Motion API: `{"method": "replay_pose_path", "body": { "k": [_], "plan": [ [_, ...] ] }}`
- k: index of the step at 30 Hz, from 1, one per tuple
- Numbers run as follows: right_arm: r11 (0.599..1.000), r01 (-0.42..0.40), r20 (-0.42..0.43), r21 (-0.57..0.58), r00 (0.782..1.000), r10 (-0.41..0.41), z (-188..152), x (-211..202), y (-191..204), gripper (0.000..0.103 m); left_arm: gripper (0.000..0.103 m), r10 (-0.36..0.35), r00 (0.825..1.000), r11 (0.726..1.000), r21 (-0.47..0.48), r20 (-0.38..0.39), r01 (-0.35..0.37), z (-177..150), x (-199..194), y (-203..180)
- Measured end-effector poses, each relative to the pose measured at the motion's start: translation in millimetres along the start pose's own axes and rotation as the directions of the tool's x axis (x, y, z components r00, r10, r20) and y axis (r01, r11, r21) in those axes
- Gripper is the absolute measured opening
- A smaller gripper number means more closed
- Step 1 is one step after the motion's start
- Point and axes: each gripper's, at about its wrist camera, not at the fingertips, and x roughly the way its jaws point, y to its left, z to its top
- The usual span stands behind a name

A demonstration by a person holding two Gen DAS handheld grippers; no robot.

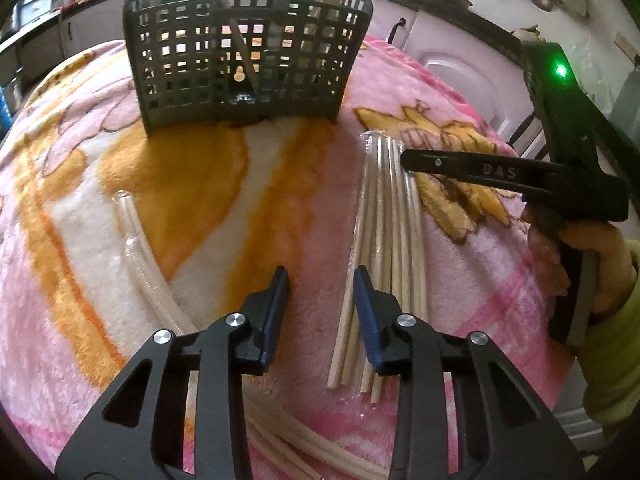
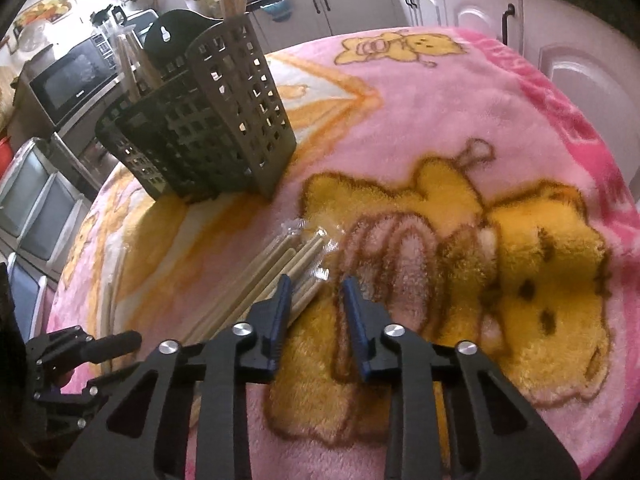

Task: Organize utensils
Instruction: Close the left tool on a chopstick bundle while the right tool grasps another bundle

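Bundle of wrapped chopsticks [image 1: 390, 232] lying on pink cartoon blanket [image 1: 480, 300] before dark slotted utensil basket [image 1: 248, 60], left gripper [image 1: 321, 280] part-spread beside them, pinching nothing, right gripper [image 2: 314, 290] likewise part-spread and empty, microwave [image 2: 76, 76] showing only in right wrist view.

- A dark perforated utensil basket [image 1: 248, 60] stood upright on the pink blanket, with a few pale sticks standing in its compartments.
- A bundle of pale chopsticks [image 1: 394, 232] in clear wrap lay flat near it.
- Clear-wrapped straws [image 1: 140, 248] lay well apart.
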Motion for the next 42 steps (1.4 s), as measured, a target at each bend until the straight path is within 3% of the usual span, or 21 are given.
{"method": "replay_pose_path", "body": {
  "k": [7, 15, 24, 34, 42],
  "plan": [
    [0.999, 0.029, 0.018, -0.034, 0.999, -0.028, 1.1, -0.7, 1.3, 0.002, 0.026, 0.005, 1.000, 1.000, 0.027, -0.008, -0.005, 6.8, 8.1, -6.2],
    [1.000, 0.003, 0.015, -0.009, 1.000, -0.003, 0.3, -6.1, -7.3, 0.002, 0.025, 0.016, 0.999, 0.997, 0.077, -0.027, -0.014, 11.9, 17.9, -17.8],
    [0.999, -0.038, 0.004, 0.022, 0.999, 0.038, 7.4, -1.7, -9.0, 0.002, 0.005, 0.026, 0.999, 0.997, 0.077, -0.036, -0.023, 20.2, 20.7, -12.5],
    [0.992, -0.094, -0.010, 0.090, 0.995, 0.095, 20.8, 7.9, -14.1, 0.003, 0.005, 0.005, 0.999, 0.999, 0.055, -0.042, -0.003, 20.9, 16.2, -2.5],
    [0.985, -0.118, -0.030, 0.125, 0.992, 0.122, 26.7, 14.7, -14.6, 0.009, 0.005, -0.005, 0.999, 0.999, 0.050, -0.044, 0.007, 19.6, 15.9, 0.2]
  ]
}}
